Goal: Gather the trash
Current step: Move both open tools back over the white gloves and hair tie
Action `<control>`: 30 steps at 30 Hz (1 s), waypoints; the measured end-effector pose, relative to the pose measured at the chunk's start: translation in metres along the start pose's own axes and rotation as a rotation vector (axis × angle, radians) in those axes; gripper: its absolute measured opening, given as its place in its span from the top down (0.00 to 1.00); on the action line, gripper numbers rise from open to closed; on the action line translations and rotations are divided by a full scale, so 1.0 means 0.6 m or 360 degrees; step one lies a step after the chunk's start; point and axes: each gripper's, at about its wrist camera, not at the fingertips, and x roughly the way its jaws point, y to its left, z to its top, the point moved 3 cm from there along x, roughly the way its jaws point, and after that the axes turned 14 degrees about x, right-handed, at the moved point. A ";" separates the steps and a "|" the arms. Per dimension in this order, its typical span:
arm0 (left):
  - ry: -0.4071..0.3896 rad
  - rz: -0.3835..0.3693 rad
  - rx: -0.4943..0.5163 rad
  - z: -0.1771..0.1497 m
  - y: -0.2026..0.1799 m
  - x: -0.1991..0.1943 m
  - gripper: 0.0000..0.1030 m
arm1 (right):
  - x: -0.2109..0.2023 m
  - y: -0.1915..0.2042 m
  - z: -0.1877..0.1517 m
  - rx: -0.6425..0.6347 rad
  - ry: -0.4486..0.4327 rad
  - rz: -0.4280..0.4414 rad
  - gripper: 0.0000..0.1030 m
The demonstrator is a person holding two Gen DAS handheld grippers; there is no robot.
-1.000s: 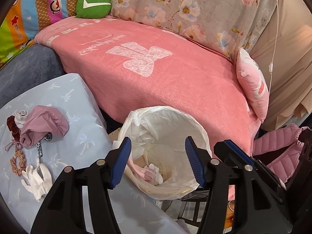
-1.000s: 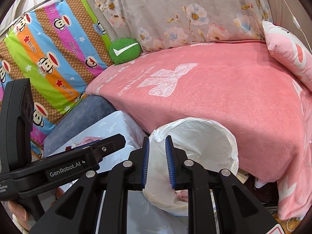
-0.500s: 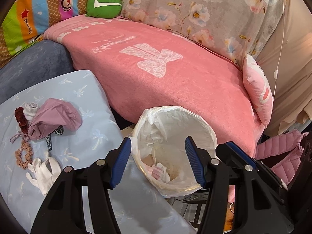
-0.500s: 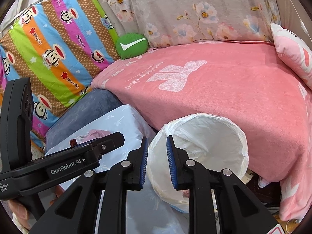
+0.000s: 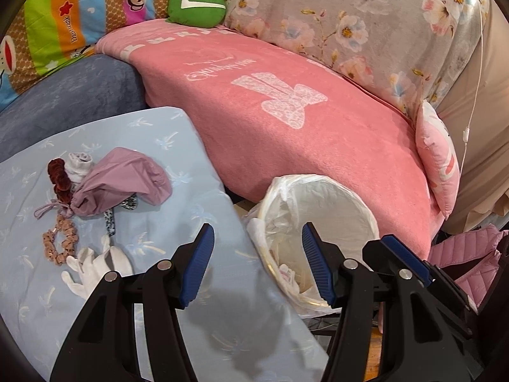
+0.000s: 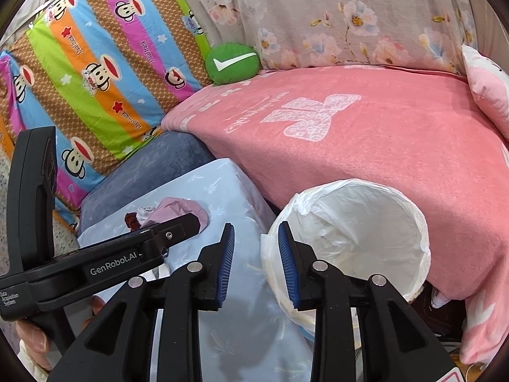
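Observation:
A round bin lined with a white plastic bag [image 5: 321,219] stands between the blue-covered table and the pink couch, with crumpled tissue at its bottom [image 5: 288,275]; it also shows in the right wrist view [image 6: 353,232]. My left gripper [image 5: 256,267] is open and empty, above the table edge and the bin's left rim. My right gripper [image 6: 256,265] is open a little and empty, just left of the bin. On the table lie a white glove [image 5: 95,269], a mauve drawstring pouch [image 5: 122,184], a grey-white wad [image 5: 78,162] and scrunchies [image 5: 60,245].
The light blue tablecloth [image 5: 197,286] covers the table at left. A pink blanket [image 5: 286,111] covers the couch behind, with a green cushion [image 5: 197,4] and a pink pillow [image 5: 439,162]. A pink padded jacket [image 5: 467,264] lies at right. The left gripper's body [image 6: 95,261] crosses the right wrist view.
Both grippers have moved left, away from over the bin and towards the table. The right gripper's jaws have opened slightly wider. More of the table items are in view.

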 end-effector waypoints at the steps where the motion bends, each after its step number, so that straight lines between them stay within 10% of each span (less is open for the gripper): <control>1: 0.0004 0.0005 -0.0011 -0.002 0.006 -0.001 0.47 | 0.003 0.005 -0.002 -0.0010 0.0010 0.0004 0.72; 30: 0.0043 0.0237 -0.0331 -0.083 0.193 -0.038 0.42 | 0.085 0.159 -0.098 -0.0267 0.0242 0.0099 0.61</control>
